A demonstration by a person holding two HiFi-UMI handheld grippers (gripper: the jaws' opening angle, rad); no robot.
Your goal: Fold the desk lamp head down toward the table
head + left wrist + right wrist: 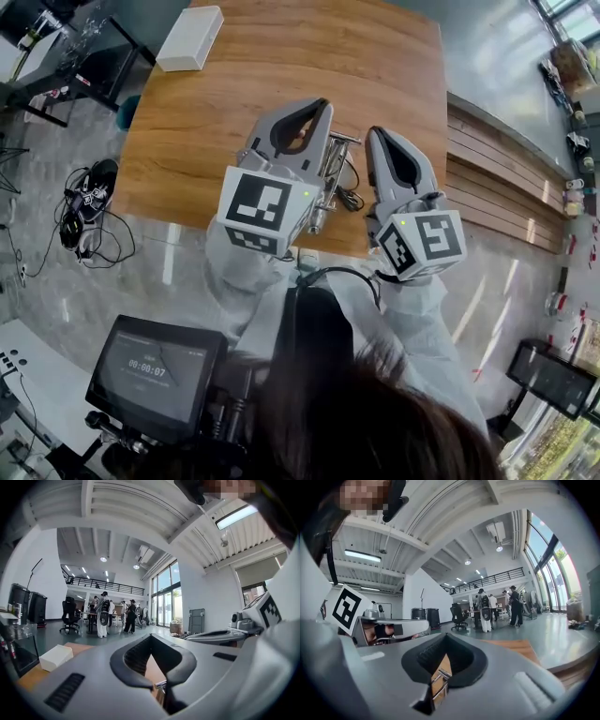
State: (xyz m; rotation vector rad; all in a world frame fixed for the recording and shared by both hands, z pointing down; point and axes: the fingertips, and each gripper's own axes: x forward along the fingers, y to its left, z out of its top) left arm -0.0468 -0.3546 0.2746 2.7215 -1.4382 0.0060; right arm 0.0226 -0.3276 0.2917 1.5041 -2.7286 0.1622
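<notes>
Right now your left gripper (322, 106) and right gripper (378, 136) hang level above the wooden bench (375, 56), each with its jaws pressed together on nothing. The desk lamp (330, 178) shows below, between them, near the bench's front edge and mostly hidden. A white box (190, 37) sits at the far corner.

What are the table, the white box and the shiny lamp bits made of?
The table looks like wood, or a wood-look top: warm brown, long grain streaks, soft sheen. The white box looks matte, maybe cardboard or plastic; I can't tell which. The lamp parts look like metal: silvery and glinting.
</notes>
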